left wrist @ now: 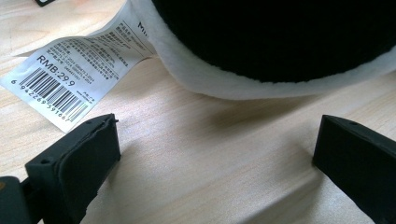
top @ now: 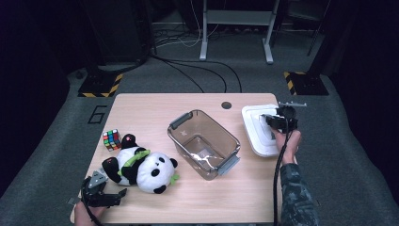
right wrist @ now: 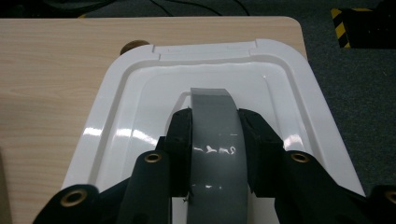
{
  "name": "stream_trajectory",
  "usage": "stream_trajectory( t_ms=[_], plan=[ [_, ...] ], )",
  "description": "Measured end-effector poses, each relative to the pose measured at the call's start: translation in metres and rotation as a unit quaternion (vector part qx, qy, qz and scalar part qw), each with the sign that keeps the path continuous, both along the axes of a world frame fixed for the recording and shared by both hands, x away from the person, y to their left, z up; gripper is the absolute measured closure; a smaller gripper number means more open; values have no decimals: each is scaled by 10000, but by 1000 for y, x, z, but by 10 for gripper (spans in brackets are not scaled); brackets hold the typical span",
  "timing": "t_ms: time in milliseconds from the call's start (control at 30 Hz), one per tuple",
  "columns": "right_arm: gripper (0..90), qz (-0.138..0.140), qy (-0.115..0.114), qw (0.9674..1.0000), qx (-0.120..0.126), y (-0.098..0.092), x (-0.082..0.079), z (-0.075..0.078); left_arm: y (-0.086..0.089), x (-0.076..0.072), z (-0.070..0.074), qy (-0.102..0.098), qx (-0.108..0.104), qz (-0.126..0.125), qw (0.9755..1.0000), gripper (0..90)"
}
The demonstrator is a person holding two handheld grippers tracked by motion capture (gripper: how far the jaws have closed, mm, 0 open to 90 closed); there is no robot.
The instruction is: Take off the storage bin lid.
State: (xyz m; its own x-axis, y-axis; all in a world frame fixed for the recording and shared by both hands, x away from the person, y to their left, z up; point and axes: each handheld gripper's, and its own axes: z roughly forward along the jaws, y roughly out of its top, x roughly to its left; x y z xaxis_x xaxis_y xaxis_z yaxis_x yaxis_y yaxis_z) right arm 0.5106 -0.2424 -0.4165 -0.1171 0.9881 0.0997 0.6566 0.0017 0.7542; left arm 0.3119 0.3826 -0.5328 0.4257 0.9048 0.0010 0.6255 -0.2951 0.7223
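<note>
A white lid (top: 254, 129) lies flat at the table's right side. My right gripper (top: 272, 121) sits over it, shut on the lid's grey handle (right wrist: 214, 135), which runs up between the two pads (right wrist: 180, 140). The lid's white rim (right wrist: 299, 74) spreads out ahead of the jaws. A panda plush (top: 141, 165) lies at the front left of the table. My left gripper (top: 123, 194) rests low beside it, open, its pads (left wrist: 79, 163) wide apart with bare wood between them. The plush's black and white fabric (left wrist: 280, 42) and its barcode tag (left wrist: 70, 79) lie just beyond.
A clear plastic bin (top: 203, 142) with grey latches stands in the middle of the table. A colour cube (top: 111, 139) sits at the left, behind the plush. A round cable hole (top: 226, 105) is near the far edge. Dark floor with cables and stands surrounds the table (top: 155, 106).
</note>
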Motion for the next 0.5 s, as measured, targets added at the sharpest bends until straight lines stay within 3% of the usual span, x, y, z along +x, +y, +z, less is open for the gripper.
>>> stream_trajectory(
  t_ms=[500],
  plan=[
    [663, -169, 41, 9998, 41, 1, 5, -17, 0, 0, 0, 12, 8, -4, 10000, 2]
  ],
)
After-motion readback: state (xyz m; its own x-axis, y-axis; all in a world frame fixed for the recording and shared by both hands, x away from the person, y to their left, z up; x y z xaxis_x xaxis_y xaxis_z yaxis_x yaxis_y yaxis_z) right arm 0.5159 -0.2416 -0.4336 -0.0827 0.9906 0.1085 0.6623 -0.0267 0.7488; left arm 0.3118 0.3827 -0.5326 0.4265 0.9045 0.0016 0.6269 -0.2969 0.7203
